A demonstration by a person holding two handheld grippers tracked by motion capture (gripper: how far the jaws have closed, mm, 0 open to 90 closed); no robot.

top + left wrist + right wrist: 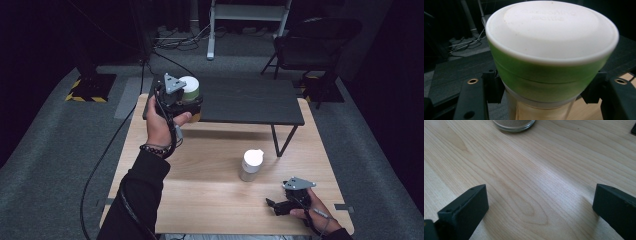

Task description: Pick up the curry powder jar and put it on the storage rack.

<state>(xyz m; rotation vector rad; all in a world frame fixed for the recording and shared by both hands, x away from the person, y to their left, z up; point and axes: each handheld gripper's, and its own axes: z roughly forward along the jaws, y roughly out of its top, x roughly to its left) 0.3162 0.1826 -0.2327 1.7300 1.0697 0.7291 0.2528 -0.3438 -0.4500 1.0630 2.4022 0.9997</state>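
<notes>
Left gripper [187, 102] clamps green-banded jar [190, 89] (white lid up), held aloft above far-left corner of counter [210, 200]. Right gripper [272, 204] rests low at near-right edge, jaws wide, nothing between; white-capped jar [251, 165] stands nearby.

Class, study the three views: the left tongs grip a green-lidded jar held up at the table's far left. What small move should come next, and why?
Probably carry the jar onward over the dark raised shelf and lower it there. The left tongs are shut on it, holding it in the air at the shelf's edge. The right tongs rest open on the wooden table, short of the white-capped jar.
</notes>
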